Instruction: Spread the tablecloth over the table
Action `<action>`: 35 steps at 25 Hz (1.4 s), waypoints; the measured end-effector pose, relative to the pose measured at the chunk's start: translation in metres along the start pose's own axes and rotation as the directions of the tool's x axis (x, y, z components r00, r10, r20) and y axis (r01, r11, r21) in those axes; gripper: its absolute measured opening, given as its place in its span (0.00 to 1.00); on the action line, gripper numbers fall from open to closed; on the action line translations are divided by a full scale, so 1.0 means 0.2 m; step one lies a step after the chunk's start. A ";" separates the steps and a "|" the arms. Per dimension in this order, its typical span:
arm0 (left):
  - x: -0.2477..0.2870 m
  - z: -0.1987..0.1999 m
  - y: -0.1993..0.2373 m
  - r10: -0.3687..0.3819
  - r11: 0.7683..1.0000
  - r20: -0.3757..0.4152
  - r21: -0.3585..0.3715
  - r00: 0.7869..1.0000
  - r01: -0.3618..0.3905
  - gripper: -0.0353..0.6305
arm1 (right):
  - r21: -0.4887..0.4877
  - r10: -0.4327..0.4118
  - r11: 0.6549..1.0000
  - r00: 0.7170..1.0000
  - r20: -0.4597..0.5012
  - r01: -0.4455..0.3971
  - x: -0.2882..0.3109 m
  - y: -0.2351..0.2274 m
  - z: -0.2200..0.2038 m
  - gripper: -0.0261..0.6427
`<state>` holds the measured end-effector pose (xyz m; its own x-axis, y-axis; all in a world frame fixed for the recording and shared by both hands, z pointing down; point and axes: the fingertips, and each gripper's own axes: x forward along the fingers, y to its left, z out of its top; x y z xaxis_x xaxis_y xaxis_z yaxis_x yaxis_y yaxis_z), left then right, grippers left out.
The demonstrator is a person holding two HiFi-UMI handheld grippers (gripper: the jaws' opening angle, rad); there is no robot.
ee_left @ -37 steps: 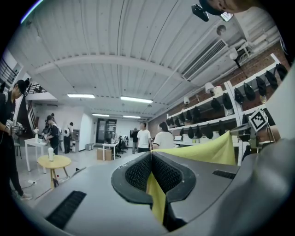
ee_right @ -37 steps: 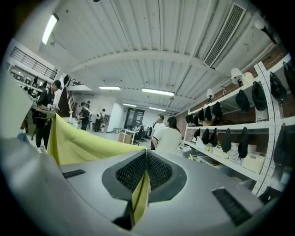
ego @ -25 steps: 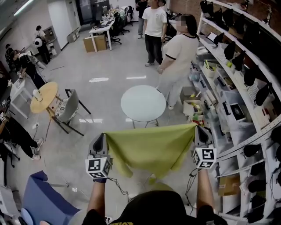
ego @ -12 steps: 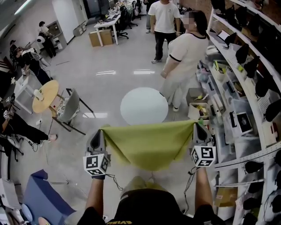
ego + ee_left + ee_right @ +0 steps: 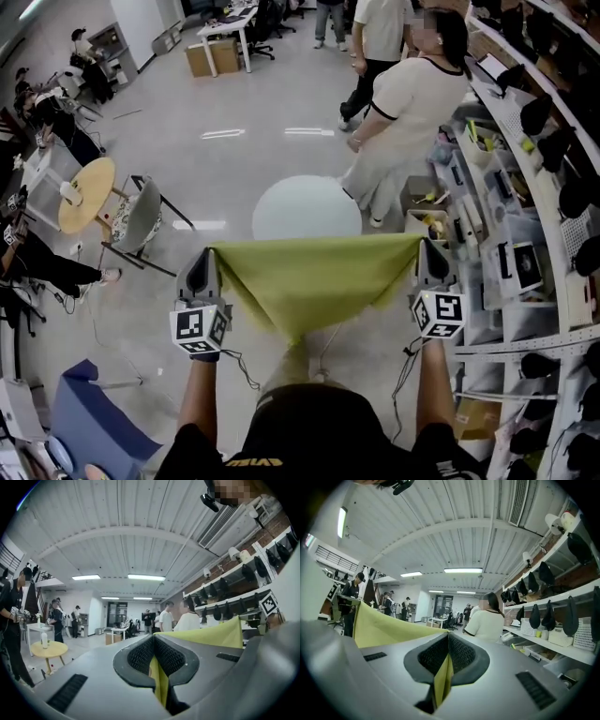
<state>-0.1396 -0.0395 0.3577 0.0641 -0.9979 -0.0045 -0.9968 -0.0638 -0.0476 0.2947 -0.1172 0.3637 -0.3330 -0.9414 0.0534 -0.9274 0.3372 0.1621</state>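
Head view shows a yellow-green fabric tablecloth (image 5: 309, 277) held in the air near the round white counter (image 5: 305, 206). The left gripper (image 5: 208, 255) and right gripper (image 5: 427, 248) each have jaws pinching a top corner. It looks light and limp, sagging in the middle, so corner holds suit it.

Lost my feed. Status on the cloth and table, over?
Left hand-held gripper and right hand-held gripper each shut on a tablecloth corner. Tablecloth held taut in air, not yet on round table. Person stands beside table.
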 end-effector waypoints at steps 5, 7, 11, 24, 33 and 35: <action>0.37 -0.01 0.16 -0.027 1.000 0.011 -0.016 1.000 0.027 0.08 | -0.015 -0.034 0.999 0.999 -0.010 0.034 0.35 0.00 0.05 0.04; 0.50 0.00 0.25 -0.053 0.998 0.006 -0.015 0.999 0.053 0.08 | -0.028 -0.047 0.999 0.999 -0.025 0.046 0.51 0.03 0.08 0.04; 0.75 -0.02 0.43 -0.081 0.997 -0.011 0.004 0.997 0.081 0.08 | -0.036 -0.057 0.998 0.998 -0.033 0.056 0.81 0.08 0.13 0.04; 1.56 -0.05 0.65 -0.090 0.995 -0.004 -0.048 0.996 0.089 0.08 | -0.034 -0.085 0.996 0.994 -0.072 0.082 1.60 -0.01 0.10 0.04; 2.26 -0.18 0.67 -0.027 0.999 -0.073 -0.039 0.997 0.024 0.08 | 0.036 -0.007 0.999 0.995 -0.098 0.011 2.32 -0.25 -0.09 0.04; 2.42 -0.19 0.64 -0.026 0.999 -0.089 -0.028 0.996 0.023 0.08 | 0.057 0.006 0.998 0.994 -0.108 0.000 2.45 -0.34 -0.14 0.04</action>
<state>-0.2377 -0.5317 0.3871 0.0851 -0.9927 0.0860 -0.9960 -0.0870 -0.0194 0.1990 -0.6005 0.4059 -0.3181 -0.9343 0.1608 -0.9357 0.3367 0.1054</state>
